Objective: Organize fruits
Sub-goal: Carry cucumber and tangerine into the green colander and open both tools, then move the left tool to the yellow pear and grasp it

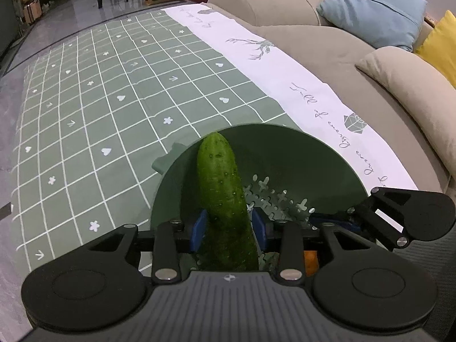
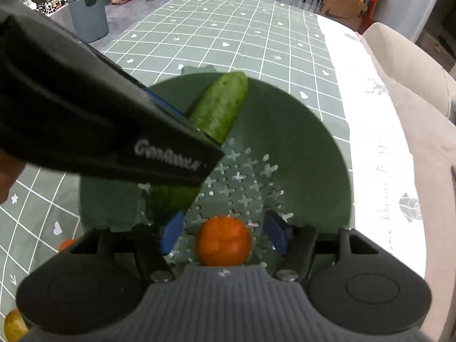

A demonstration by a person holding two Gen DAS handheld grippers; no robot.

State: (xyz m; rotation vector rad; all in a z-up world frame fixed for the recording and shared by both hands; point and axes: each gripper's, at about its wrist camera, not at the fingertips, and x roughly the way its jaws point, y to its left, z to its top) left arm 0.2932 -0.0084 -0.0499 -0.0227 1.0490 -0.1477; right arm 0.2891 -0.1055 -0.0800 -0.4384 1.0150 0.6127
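Note:
A green cucumber (image 1: 225, 199) is held between the blue pads of my left gripper (image 1: 229, 228), which is shut on it over a green perforated colander bowl (image 1: 285, 154). In the right wrist view the cucumber (image 2: 221, 105) slants into the bowl (image 2: 307, 148), partly hidden by the left gripper's black body (image 2: 94, 125). My right gripper (image 2: 223, 235) is open, its blue pads on either side of an orange (image 2: 223, 240) that lies in the bowl's bottom, not touching it.
The bowl stands on a green checked tablecloth (image 1: 114, 99) with a white border (image 1: 285, 65). A beige sofa (image 1: 356, 57) with cushions runs along the right. Another orange (image 2: 67, 243) and a yellowish fruit (image 2: 12, 325) lie on the cloth at left.

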